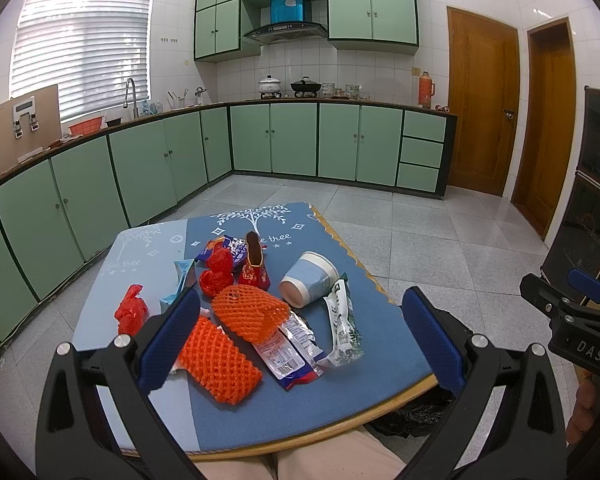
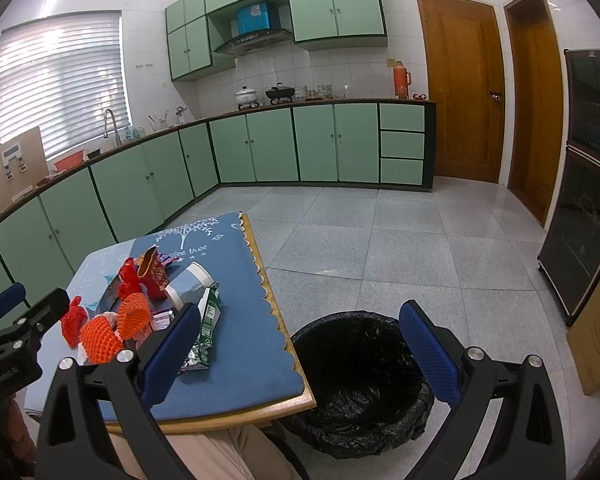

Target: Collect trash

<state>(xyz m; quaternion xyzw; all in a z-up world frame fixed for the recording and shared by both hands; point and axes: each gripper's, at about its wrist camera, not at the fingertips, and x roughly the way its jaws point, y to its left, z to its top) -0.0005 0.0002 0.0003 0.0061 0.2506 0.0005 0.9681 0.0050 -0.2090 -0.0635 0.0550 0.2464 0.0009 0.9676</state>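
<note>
Trash lies piled on a small table with a blue cloth [image 1: 364, 320]: two orange foam nets [image 1: 250, 312] [image 1: 220, 360], a tipped blue-and-white paper cup [image 1: 310, 278], a green-white wrapper [image 1: 342, 324], a silver-red wrapper [image 1: 290, 350], red crumpled wrappers [image 1: 131, 311] and a red pouch [image 1: 254, 270]. My left gripper [image 1: 300, 336] hovers open over the near part of the pile, holding nothing. My right gripper [image 2: 300, 354] is open and empty, above the table's right edge and the black-lined bin [image 2: 360, 376]. The cup [image 2: 190, 284] and nets [image 2: 134, 316] show left in the right wrist view.
The bin stands on the tiled floor right of the table corner [image 2: 306, 400]. A person's light trousers [image 1: 300, 456] are at the near table edge. Green kitchen cabinets [image 1: 276, 140] line the left and far walls. Wooden doors [image 1: 482, 100] and a dark cabinet [image 2: 588, 176] stand on the right.
</note>
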